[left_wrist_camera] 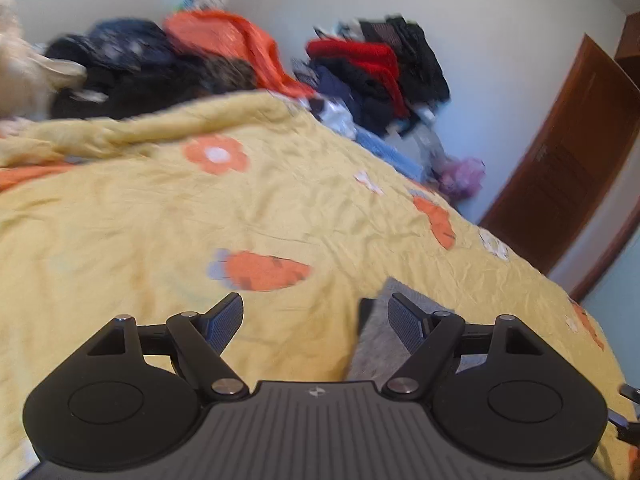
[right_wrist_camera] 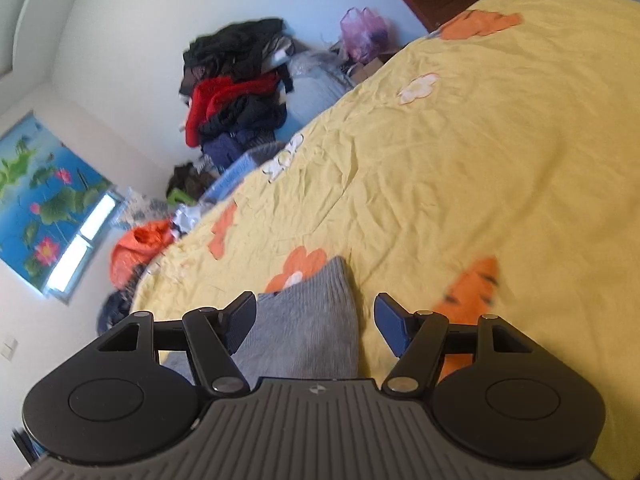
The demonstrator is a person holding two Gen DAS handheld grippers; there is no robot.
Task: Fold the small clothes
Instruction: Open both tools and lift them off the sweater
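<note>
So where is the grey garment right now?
The grey garment lies on the yellow bedspread, in front of the open right gripper; in the left wrist view it sits low right, by the open left gripper.

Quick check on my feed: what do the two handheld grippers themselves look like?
Both match: the left gripper and right gripper are matte black, with round side housings, silver pivot pins, a ribbed grey centre plate bearing a small logo, and dark blue textured finger pads.
</note>
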